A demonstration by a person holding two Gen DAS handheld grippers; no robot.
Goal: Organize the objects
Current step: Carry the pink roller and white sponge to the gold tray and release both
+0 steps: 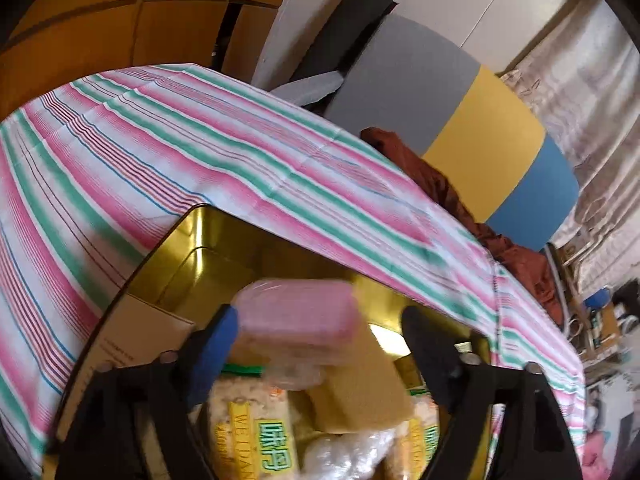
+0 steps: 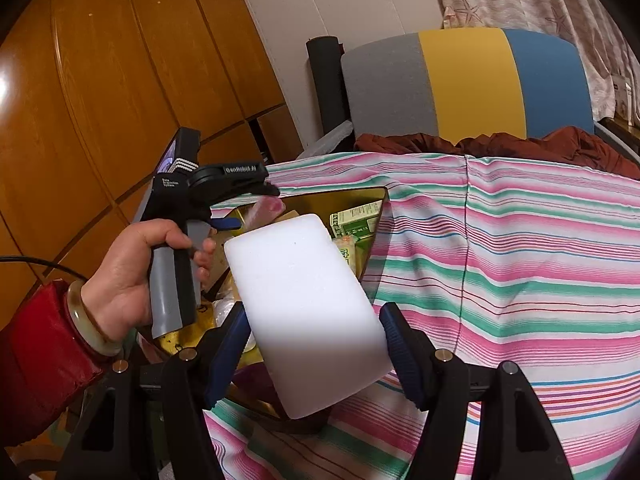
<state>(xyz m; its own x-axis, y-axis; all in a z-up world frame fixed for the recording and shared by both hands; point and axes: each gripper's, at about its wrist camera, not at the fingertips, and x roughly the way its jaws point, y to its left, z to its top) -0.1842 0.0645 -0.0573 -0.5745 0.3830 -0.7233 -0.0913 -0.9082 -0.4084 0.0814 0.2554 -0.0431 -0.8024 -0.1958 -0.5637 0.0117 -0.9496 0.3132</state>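
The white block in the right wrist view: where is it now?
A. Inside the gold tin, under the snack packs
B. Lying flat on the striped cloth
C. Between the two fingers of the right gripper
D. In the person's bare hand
C: the white block sits between the blue pads of the right gripper, above the gold tin.

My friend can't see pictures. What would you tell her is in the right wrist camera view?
The right hand-held gripper grips a white foam block above a pink and green striped tablecloth. To the left, a hand in a red sleeve holds the left hand-held gripper over a gold tin of snacks.
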